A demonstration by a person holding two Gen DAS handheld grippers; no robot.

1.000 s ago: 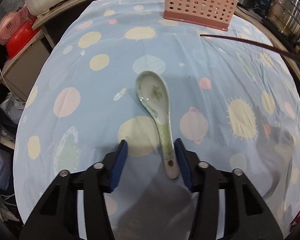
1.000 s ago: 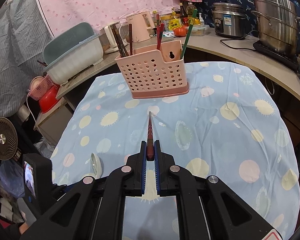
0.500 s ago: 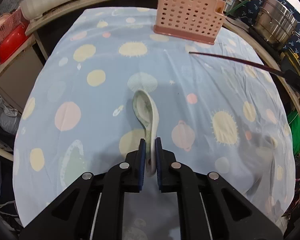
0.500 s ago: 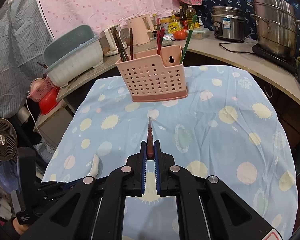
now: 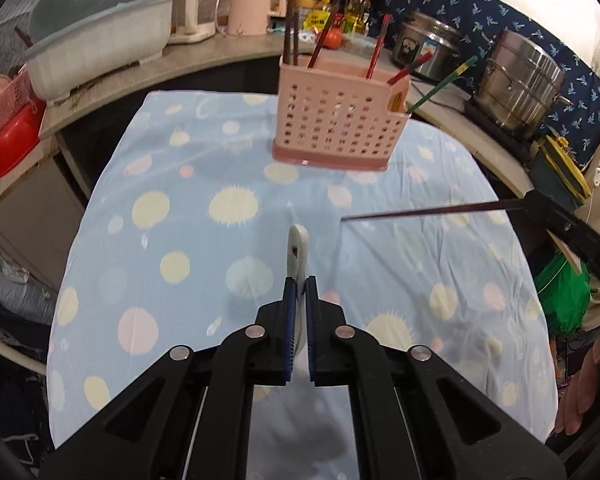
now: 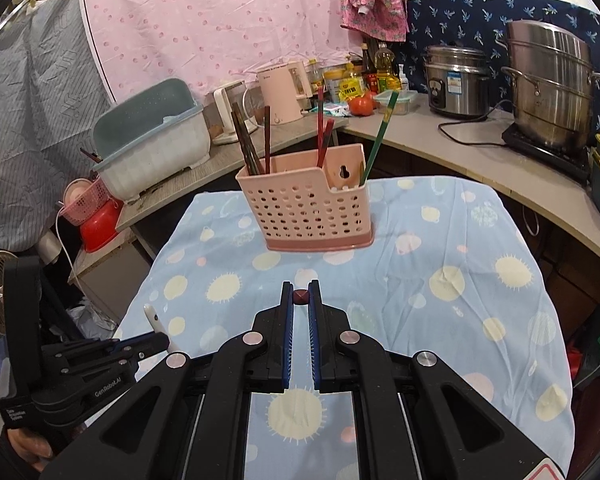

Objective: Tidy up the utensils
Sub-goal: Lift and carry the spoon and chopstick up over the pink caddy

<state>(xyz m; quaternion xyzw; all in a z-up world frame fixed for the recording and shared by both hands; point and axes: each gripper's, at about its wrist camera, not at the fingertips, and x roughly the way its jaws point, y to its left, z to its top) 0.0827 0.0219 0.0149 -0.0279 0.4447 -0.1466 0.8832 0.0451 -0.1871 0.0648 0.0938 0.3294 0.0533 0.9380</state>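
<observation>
Closed on the white ceramic spoon (image 5: 298,254) handle since a second ago and lifted it off the desk; swung the dark red chopstick (image 6: 300,297) end-on.

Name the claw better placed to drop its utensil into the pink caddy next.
Right, probably. The right claw points its chopstick at the pink caddy; the left claw with the spoon sits off-centre.

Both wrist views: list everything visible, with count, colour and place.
Perforated plastic utensil caddy: one, pink, on table's far side.
Chopsticks in caddy: several, brown, red, green, standing upright.
Ceramic soup spoon: one, white, in left gripper.
Dark red chopstick: one, in right gripper.
Spotted tablecloth: one, light blue, covering table.
Steel stockpot: one, silver, right counter.
Electric kettle: one, pink, back counter.
Left gripper: black, shut.
Right gripper: black, shut.
</observation>
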